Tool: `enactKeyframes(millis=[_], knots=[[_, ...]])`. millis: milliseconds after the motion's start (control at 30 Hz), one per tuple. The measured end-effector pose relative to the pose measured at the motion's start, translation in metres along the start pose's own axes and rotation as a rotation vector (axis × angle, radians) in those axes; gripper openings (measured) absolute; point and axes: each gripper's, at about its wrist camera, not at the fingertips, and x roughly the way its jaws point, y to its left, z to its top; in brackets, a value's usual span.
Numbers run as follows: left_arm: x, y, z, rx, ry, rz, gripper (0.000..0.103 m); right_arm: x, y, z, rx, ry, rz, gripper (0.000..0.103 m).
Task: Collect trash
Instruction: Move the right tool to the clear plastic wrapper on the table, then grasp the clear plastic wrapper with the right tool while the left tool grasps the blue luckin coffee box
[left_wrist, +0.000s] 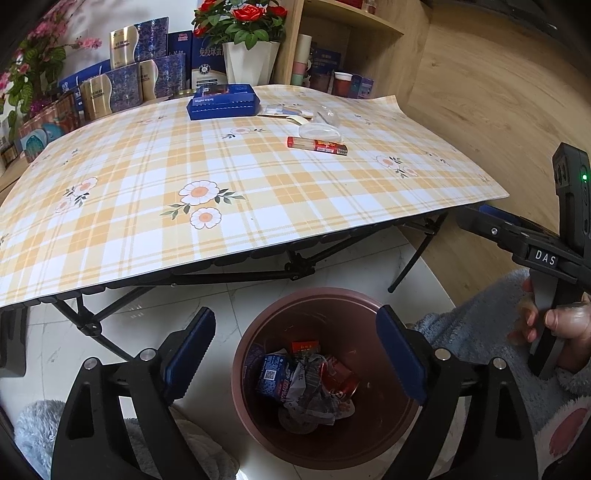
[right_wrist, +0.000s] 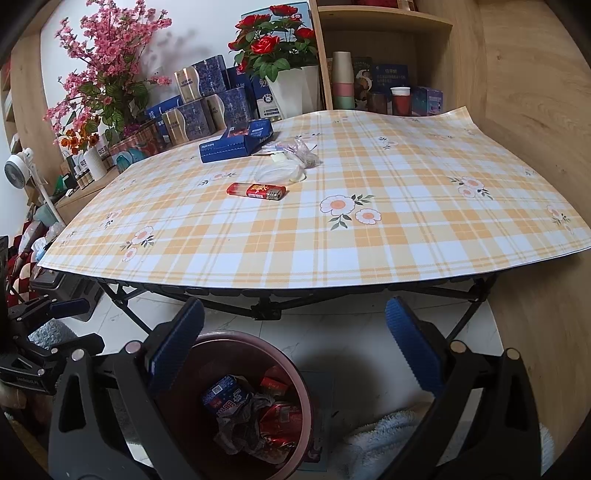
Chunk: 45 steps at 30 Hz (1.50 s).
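Crumpled trash (left_wrist: 306, 387) half-hidden inside bin (left_wrist: 258, 417)

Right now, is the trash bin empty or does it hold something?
Partly filled: the trash bin holds crumpled wrappers and a blue carton at its bottom.

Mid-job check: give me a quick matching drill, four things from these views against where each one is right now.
Things:
1. blue box
2. red lighter
3. crushed red can
4. left gripper

Places or states:
A. inside the bin
B. open above the bin, holding nothing
C. far side of the table, near the white flowerpot
D. mid-table, just in front of the clear plastic wrappers

Pairs: 1-C, 2-D, 3-A, 4-B
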Motion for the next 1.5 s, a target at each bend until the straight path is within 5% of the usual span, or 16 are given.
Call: enactKeyframes(millis=[600,900,1200,1500], knots=[[-0.013,0.023,0.006,-0.116,-0.064,0.056,0.087,0.000,-0.006,0.004,0.043,0.007,0.022,0.097],[-0.024,0.048,0.027,-0.200,-0.087,0.047,0.087,0.014,-0.024,0.062,-0.005,0.024,0.072,0.090],[-0.017,0.070,0.095,-0.221,-0.119,0.061,0.087,0.116,-0.036,0.170,-0.133,0.043,0.128,0.072],[0.016,0.081,0.155,-0.202,-0.105,0.082,0.087,0.205,-0.029,0.198,-0.188,0.152,0.210,0.057]])
